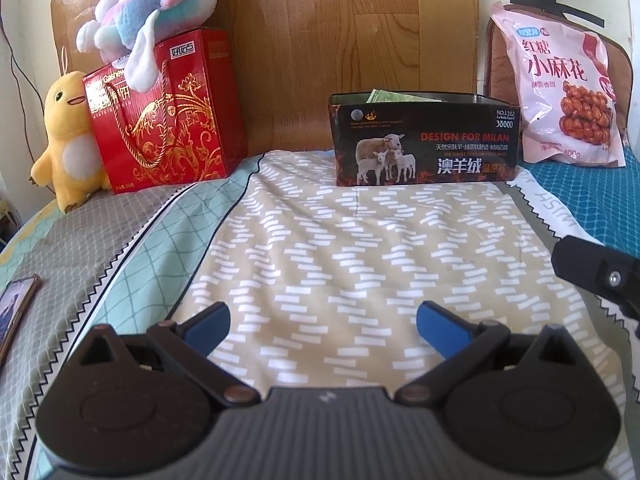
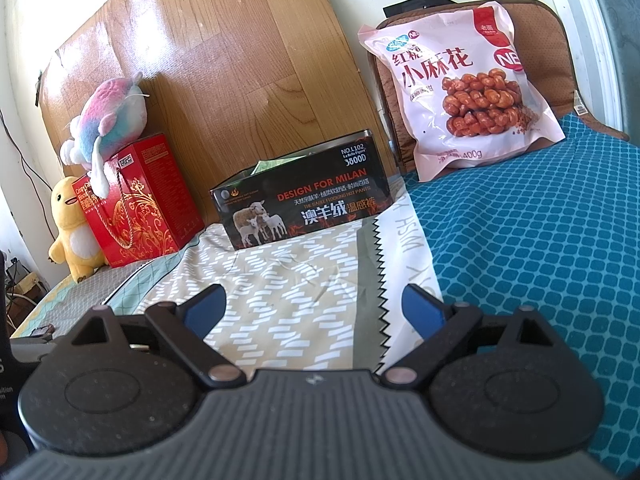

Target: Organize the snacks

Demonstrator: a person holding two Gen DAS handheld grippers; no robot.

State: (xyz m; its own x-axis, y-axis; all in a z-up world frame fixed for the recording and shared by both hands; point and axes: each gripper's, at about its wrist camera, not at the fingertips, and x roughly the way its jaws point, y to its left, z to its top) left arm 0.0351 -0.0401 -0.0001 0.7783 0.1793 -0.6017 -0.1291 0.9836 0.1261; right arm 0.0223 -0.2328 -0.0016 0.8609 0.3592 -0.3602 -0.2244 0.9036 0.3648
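On the bed: a patterned cover [image 1: 320, 248] carries everything; a wooden headboard [image 1: 340, 40] stands behind.
Tin: a black open-topped tin [image 1: 424, 140] sits at centre frame in the left view, against the headboard; green packets [image 1: 390, 97] peek over its rim, so some snacks seem already inside.
Bag: a pink snack bag [image 2: 460, 92] leans upright at upper right of the right view, on a blue mat [image 2: 540, 240], apart from the tin.
Red box: a red gift box [image 1: 168, 112] stands at upper left of the left view, a pastel plush [image 1: 156, 4] on top and a yellow plush [image 1: 68, 140] beside it.
Left gripper [image 1: 323, 322]: jaws spread wide, nothing between them, low over the cover, pointing at the tin.
Right gripper [image 2: 314, 308]: jaws likewise apart and empty, aimed between tin and bag.
Done: judging by the tin's contents, part of the sorting.
Left: the pink bag lies outside the tin and looks the likely next thing to move; whether it would fit I cannot tell.
Lower left of the left view: a phone [image 1: 16, 308] lies at the bed's edge.
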